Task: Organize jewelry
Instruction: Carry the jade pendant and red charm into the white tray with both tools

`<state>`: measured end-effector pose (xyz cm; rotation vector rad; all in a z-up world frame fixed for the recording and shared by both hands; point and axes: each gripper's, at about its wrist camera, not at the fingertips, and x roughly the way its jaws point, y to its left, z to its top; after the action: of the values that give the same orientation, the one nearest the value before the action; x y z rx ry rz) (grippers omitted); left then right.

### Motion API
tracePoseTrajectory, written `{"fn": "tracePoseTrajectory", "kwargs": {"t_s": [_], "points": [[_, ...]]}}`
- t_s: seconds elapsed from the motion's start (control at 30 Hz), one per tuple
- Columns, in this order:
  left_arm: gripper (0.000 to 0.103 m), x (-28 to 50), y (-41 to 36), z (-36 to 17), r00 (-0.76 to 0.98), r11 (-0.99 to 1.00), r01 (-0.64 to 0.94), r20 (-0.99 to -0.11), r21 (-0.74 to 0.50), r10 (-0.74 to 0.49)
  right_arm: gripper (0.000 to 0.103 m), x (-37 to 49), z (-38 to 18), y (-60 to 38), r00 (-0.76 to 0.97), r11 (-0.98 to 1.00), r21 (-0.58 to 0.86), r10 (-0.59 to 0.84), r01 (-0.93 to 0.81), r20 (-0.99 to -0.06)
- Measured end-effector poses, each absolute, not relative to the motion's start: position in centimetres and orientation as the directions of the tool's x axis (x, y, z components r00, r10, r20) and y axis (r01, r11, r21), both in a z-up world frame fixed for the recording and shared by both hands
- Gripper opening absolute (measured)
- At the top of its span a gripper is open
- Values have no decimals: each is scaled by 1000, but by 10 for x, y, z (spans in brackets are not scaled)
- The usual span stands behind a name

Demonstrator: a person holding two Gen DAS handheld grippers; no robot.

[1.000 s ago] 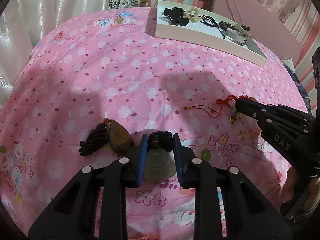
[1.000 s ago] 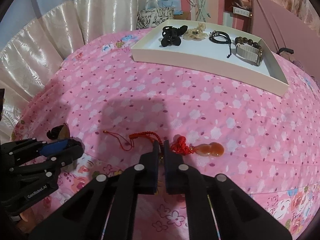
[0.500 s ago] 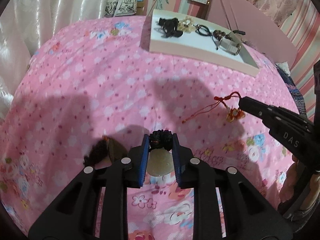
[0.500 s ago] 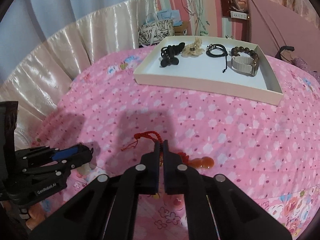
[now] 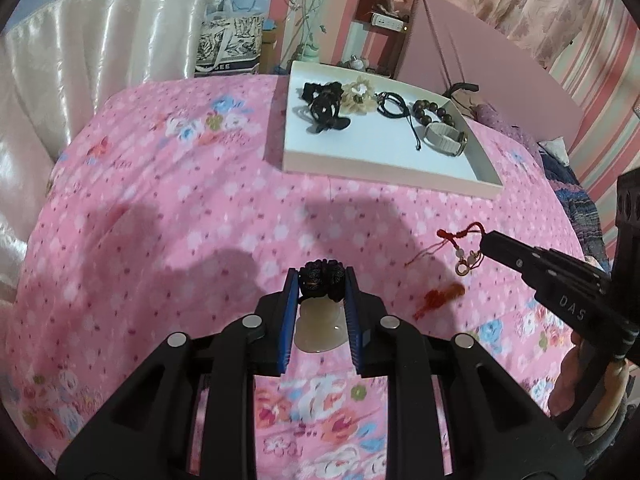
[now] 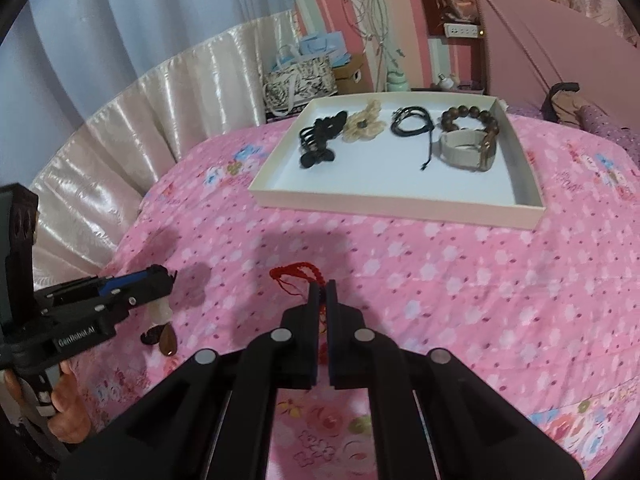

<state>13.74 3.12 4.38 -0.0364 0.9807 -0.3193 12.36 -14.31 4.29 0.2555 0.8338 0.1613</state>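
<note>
My left gripper point(image 5: 321, 276) is shut on a pendant's black knot point(image 5: 322, 274), and its pale stone point(image 5: 318, 330) hangs between the blue pads above the pink bedspread. From the right wrist view that gripper point(image 6: 160, 276) is at the left, with the pale stone point(image 6: 162, 314) dangling under it. My right gripper point(image 6: 321, 292) is shut on a red cord charm point(image 6: 296, 272). In the left wrist view the right gripper point(image 5: 485, 241) holds the cord point(image 5: 456, 238), with a blurred orange gourd point(image 5: 440, 298) below. The white tray point(image 5: 384, 168) lies farther back.
The tray point(image 6: 392, 204) holds a black hair tie point(image 6: 316, 144), beige flower point(image 6: 364, 124), black cord point(image 6: 412, 124), wooden bead bracelet point(image 6: 472, 114) and a watch point(image 6: 464, 150). A brown pendant point(image 6: 166, 340) lies on the bedspread near the left edge. Bags point(image 6: 300, 80) stand beyond the bed.
Both grippers have risen, lifting their pieces off the bedspread. The brown pendant stayed on the bed and has dropped out of the left wrist view. The tray now looks nearer.
</note>
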Motion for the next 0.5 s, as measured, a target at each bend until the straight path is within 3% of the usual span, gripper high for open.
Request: {"fn": "tracePoseTrajectory", "kwargs": {"t_s": [0.5], "points": [[21,241,-35,67,536,945,287,-791,-156,-294,2,178,82,-189,750,983,159,36,93,-660]]}}
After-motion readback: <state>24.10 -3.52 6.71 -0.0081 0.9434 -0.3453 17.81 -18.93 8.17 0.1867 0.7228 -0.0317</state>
